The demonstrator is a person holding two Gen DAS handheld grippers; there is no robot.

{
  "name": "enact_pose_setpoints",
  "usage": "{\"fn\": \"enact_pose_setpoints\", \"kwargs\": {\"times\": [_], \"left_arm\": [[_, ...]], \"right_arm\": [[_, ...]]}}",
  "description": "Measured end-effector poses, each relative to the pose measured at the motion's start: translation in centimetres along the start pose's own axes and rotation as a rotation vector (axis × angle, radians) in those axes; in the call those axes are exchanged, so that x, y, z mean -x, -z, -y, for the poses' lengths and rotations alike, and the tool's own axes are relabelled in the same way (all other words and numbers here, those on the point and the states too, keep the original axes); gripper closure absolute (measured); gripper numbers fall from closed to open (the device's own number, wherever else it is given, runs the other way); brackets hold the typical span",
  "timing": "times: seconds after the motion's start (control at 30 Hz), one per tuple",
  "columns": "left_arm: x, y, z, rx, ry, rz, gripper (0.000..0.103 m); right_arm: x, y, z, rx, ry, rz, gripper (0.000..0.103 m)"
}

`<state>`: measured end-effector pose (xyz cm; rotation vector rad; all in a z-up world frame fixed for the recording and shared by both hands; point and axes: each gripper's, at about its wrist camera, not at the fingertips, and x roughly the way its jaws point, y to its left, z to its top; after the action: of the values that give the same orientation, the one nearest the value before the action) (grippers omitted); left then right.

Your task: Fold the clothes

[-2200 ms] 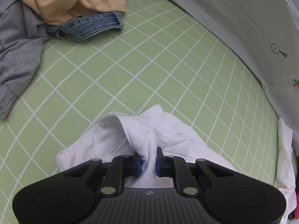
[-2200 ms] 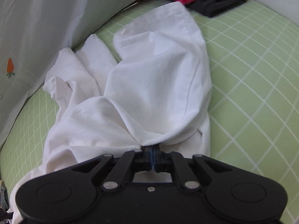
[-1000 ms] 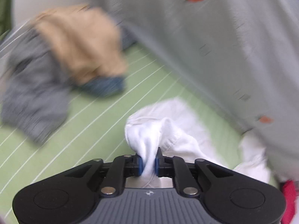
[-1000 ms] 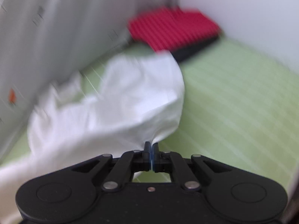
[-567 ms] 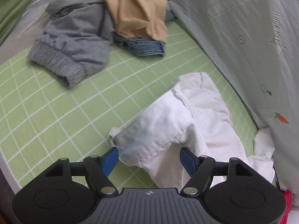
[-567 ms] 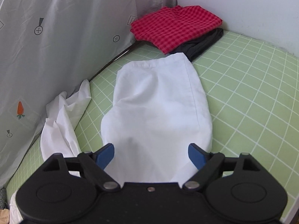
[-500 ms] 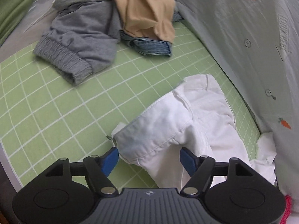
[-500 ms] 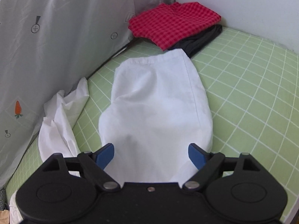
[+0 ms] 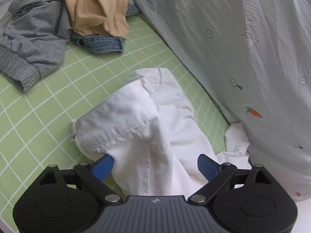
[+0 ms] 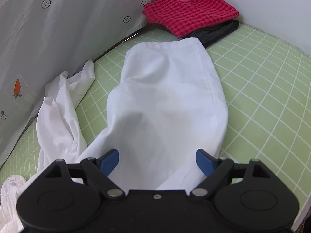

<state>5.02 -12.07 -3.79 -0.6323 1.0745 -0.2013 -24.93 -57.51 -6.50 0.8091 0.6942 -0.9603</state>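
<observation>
In the left wrist view, the left gripper (image 9: pixel 154 164) hung over the waist end of the white trousers (image 9: pixel 140 120), its jaws opening wide; cloth lay between the blue pads (image 9: pixel 103 165) but they did not press on it. The trousers lay on the green mat (image 9: pixel 48 97), waistband toward the far side. Beyond them a grey sweatshirt (image 9: pixel 33 38), a tan garment (image 9: pixel 97 9) and jeans (image 9: pixel 101 43) made a heap, the tan one on top. A carrot-print sheet (image 9: pixel 243 48) stood along the right. In the right wrist view, the right gripper (image 10: pixel 156 161) had its fingers spread apart over a trouser leg (image 10: pixel 167 101), gripping nothing; the leg lay flat on the mat (image 10: pixel 262 97), its hem near a folded red check cloth (image 10: pixel 190 11) stacked on a dark garment (image 10: pixel 219 33). The other leg (image 10: pixel 60 112) lay crumpled beside the sheet (image 10: pixel 58 29).
</observation>
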Motion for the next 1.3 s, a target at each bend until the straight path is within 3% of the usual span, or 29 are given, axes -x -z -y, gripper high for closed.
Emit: {"fn": "enact_pose_setpoints", "kwargs": {"times": [0.2, 0.23, 0.27, 0.37, 0.57, 0.73, 0.8, 0.9, 0.93, 1.0, 1.03, 1.07, 1.17, 1.3], "left_arm": [[-2.1, -1.1, -1.4, 0.082, -0.056, -0.032, 0.011], [-2.4, -1.4, -1.6, 0.103, -0.073, -0.044, 0.018], [-2.7, -1.6, -1.8, 0.12, -0.089, -0.051, 0.038], [-3.0, -2.0, -2.7, 0.149, -0.122, -0.048, 0.08], [0.8, -2.4, -5.8, 0.144, -0.104, 0.014, 0.086], [3.5, -3.4, -10.7, 0.156, -0.176, 0.083, 0.087], [3.9, -3.5, -12.0, 0.137, -0.193, 0.069, 0.086], [4.4, -3.5, -13.4, 0.089, -0.2, 0.028, 0.079], [4.6, -3.1, -13.4, 0.066, -0.182, 0.021, 0.071], [5.2, -2.3, -12.4, -0.006, -0.183, 0.022, 0.041], [5.5, -1.9, -11.6, -0.046, -0.187, 0.032, 0.017], [5.8, -1.5, -10.6, -0.086, -0.186, 0.059, 0.011], [6.6, -0.2, -7.7, -0.188, -0.178, 0.113, 0.011], [8.1, 2.9, -3.7, -0.24, -0.166, 0.217, 0.006]], "right_arm": [[0.4, 0.4, -0.2, 0.03, -0.007, -0.007, 0.016], [0.6, 0.3, -0.3, 0.039, -0.008, -0.003, 0.016], [0.7, 0.3, -0.5, 0.046, -0.009, 0.0, 0.016], [1.6, 0.6, -0.9, 0.067, -0.016, 0.011, 0.016], [4.1, 2.6, -2.3, 0.134, -0.035, 0.014, 0.016], [6.8, 5.4, -3.6, 0.177, -0.043, 0.005, 0.016], [7.9, 6.5, -4.1, 0.201, -0.033, 0.003, 0.015], [9.5, 7.9, -4.5, 0.231, -0.034, 0.027, 0.005], [10.1, 8.4, -4.6, 0.241, -0.036, 0.037, 0.001], [11.0, 9.2, -4.7, 0.253, -0.043, 0.056, 0.0], [11.1, 9.4, -4.2, 0.239, -0.055, 0.062, 0.0], [11.3, 9.6, -3.8, 0.226, -0.067, 0.069, 0.0], [10.9, 9.7, -2.0, 0.185, -0.099, 0.076, 0.0], [8.7, 8.2, 1.2, 0.122, -0.114, 0.062, 0.0]]}}
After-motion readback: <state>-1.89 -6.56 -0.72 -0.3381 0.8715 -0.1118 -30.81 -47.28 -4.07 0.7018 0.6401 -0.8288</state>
